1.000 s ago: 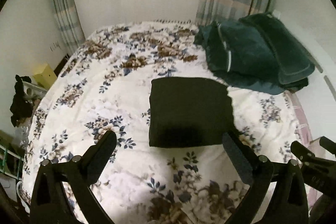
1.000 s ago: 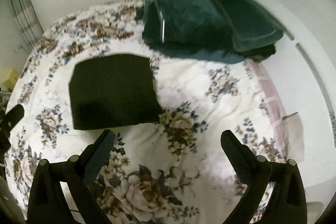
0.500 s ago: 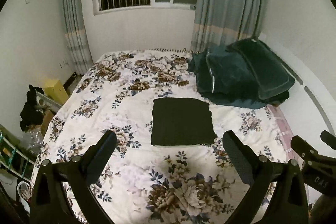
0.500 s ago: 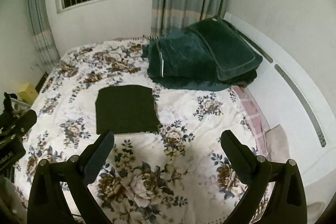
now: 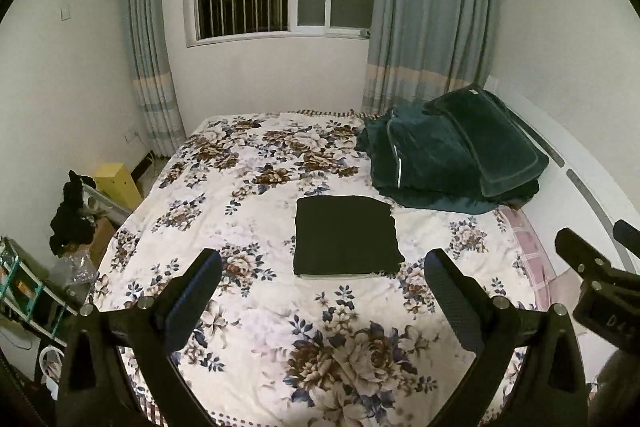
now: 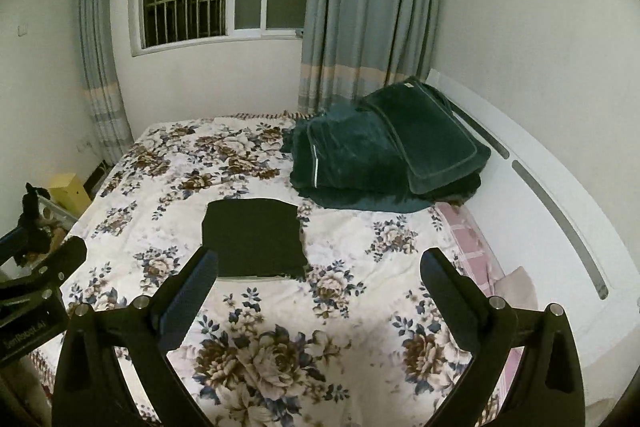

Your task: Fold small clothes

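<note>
The near edge of the bed (image 5: 248,403) is cut off by the lower frame border in both wrist views. The bodies of the left hand-held gripper (image 5: 320,291) and right hand-held gripper (image 6: 318,289) run out of frame at the bottom; only their fingers and crossbars show. In the left wrist view, the right hand-held gripper enters from the right edge, its lettering too small to read. The folded black garment (image 5: 344,235) conceals its own inner layers, so its type cannot be told. The clutter (image 5: 68,219) beside the bed at left is dark and indistinct. The green bedding (image 6: 384,155) hides the pillow area beneath it.
</note>
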Tool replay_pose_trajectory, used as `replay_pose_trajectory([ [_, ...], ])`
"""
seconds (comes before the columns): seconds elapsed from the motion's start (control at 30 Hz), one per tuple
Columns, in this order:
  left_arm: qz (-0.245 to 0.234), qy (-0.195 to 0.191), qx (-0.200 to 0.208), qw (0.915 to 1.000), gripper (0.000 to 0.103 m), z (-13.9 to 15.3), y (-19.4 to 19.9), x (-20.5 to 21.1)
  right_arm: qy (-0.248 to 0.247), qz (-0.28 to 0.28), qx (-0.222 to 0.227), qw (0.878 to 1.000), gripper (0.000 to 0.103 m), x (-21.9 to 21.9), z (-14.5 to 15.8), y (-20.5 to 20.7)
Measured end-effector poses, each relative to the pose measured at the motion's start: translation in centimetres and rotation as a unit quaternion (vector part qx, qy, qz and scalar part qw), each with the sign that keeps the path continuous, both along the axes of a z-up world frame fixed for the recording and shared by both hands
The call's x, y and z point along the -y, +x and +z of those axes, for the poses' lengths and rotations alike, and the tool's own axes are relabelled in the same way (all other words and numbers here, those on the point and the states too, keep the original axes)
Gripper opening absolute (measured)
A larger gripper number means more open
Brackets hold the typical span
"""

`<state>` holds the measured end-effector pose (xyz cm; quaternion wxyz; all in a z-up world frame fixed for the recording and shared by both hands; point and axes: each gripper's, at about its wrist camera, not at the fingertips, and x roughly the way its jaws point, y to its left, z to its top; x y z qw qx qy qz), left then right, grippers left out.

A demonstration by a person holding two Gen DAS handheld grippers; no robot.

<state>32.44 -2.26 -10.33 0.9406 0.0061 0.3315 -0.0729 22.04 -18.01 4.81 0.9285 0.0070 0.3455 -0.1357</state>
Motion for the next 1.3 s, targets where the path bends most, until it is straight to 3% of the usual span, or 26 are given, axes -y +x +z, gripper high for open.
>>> replay_pose_trajectory([
  [1.3, 0.011, 0.011, 0.029, 0.9995, 0.103, 2.4, -3.2, 0.5, 0.025, 0.025, 0.007, 0.999, 0.103, 0.3, 0.9, -1.0],
])
